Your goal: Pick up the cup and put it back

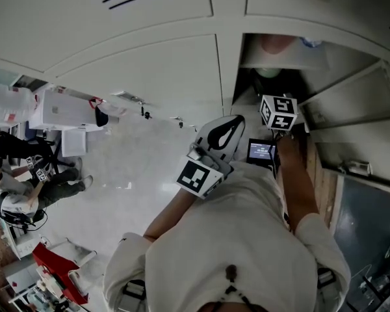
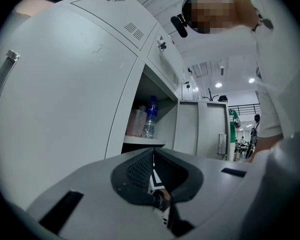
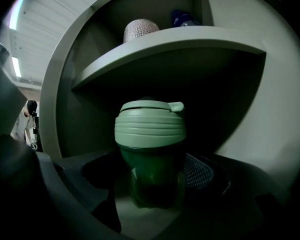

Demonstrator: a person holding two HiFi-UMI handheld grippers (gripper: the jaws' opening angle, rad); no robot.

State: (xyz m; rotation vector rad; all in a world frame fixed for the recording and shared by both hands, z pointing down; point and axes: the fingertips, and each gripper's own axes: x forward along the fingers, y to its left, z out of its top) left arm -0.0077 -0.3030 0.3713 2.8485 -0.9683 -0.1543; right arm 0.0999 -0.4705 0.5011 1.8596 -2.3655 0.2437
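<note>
Person's white shirt fills the bottom of the head view, both arms reaching fwd to a locker.

R gripper: its own view shows the jaws closed in on the green cup, one each side of the body below the ribbed lid. The mesh pad sits right against the cup's R side; the L jaw is in shadow. Cup is upright in the dark lower compartment, its base down at the pale floor. The head view doesn't show that hold: the marker cube and forearm block the opening, w/ only a bit of green in the dark above them.

L gripper: jaws pressed together, nothing btw them. In the head view it hangs in front of the shut locker doors, left of the R gripper, apart from the cup.

A shelf lies above the cup. On it stand a tumbler and a bottle, seen from below in the R gripper view. The L gripper view shows both side-on, the bottle just right of the tumbler.

An open locker door sticks out at the R. A seated person is far L on the floor, well apart.
</note>
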